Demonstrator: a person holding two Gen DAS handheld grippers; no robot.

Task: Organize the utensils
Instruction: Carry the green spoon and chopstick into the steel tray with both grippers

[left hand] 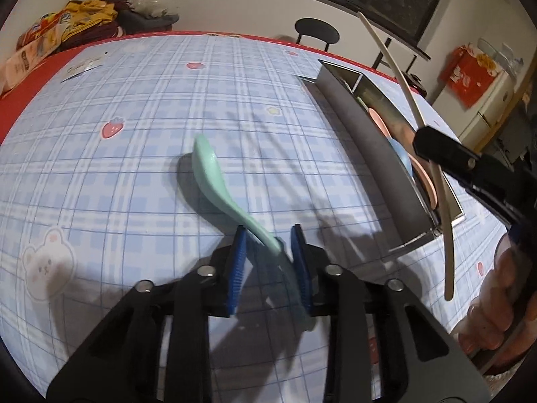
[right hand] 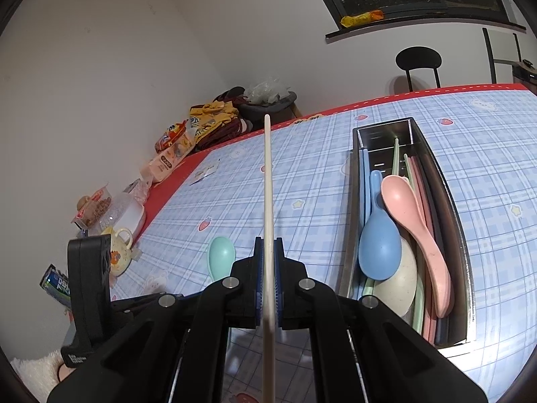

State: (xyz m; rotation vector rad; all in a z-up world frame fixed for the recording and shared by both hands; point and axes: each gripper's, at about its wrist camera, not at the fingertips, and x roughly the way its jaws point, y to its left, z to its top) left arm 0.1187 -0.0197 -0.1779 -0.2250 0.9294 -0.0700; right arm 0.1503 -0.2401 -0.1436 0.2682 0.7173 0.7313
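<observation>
My left gripper (left hand: pixel 268 235) points down at the table (left hand: pixel 151 134), which wears a blue plaid cloth with strawberries and bears. Its blue pads (left hand: pixel 239 262) stand a little apart, and the handle of the mint green spoon (left hand: pixel 214 181) runs between them. That handle is blurred, so I cannot tell whether either pad touches it. The spoon's bowl lies on the cloth ahead of the pads, toward the middle of the table.

My right gripper (right hand: pixel 268 255) is pressed together on a cream chopstick (right hand: pixel 267 184), pinching it partway along so that it sticks out well past the pads toward the far edge, its tip off the table. In the left wrist view the same chopstick (left hand: pixel 416 107) shows as a long pale curve over the metal tray (right hand: pixel 352 201).

The tray lies lengthwise near the table's right side. Inside it a blue spoon (right hand: pixel 377 248) and a pink spoon (right hand: pixel 416 221) lie side by side, with a cream spoon (right hand: pixel 399 288) under them and more chopsticks (right hand: pixel 412 174) in pink, green and blue along the bottom.

Bags and clothes (right hand: pixel 214 121) crowd the far left corner.
</observation>
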